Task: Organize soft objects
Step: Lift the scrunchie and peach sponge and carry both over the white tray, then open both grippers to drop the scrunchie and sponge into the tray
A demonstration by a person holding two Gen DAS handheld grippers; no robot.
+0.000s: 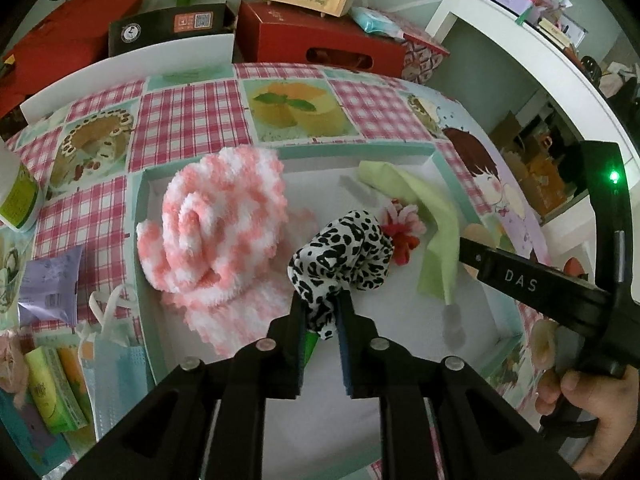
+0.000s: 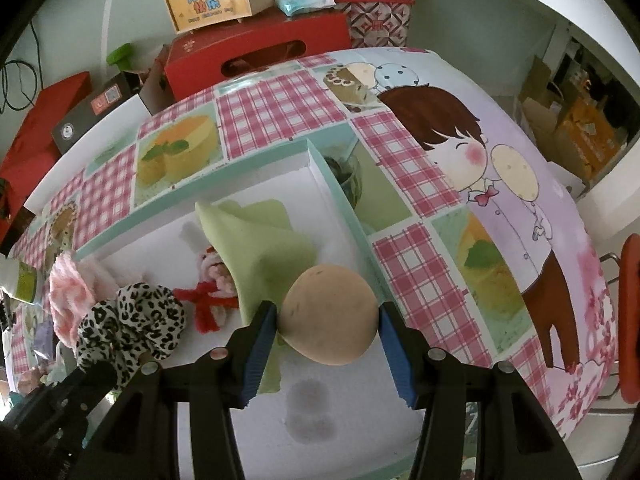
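Observation:
A white tray with a teal rim (image 1: 140,240) lies on the checked tablecloth. In it are a rolled pink-and-white fluffy cloth (image 1: 216,220), a green cloth (image 1: 432,216) and a red-and-pink yarn flower (image 1: 402,236). My left gripper (image 1: 322,312) is shut on the lower end of a leopard-print cloth (image 1: 344,252), just over the tray floor. In the right wrist view my right gripper (image 2: 328,316) holds a tan egg-shaped soft ball (image 2: 332,312) between its blue pads (image 2: 260,344), over the tray's right part beside the green cloth (image 2: 260,248). The leopard-print cloth (image 2: 136,320) shows at the lower left there.
Left of the tray lie a blue face mask (image 1: 116,360), a purple packet (image 1: 48,284), a green-and-yellow box (image 1: 56,388) and a white bottle (image 1: 16,196). Red boxes (image 1: 320,40) stand behind the table. A white shelf (image 1: 520,48) is at the right. A hand (image 1: 592,420) grips the right tool.

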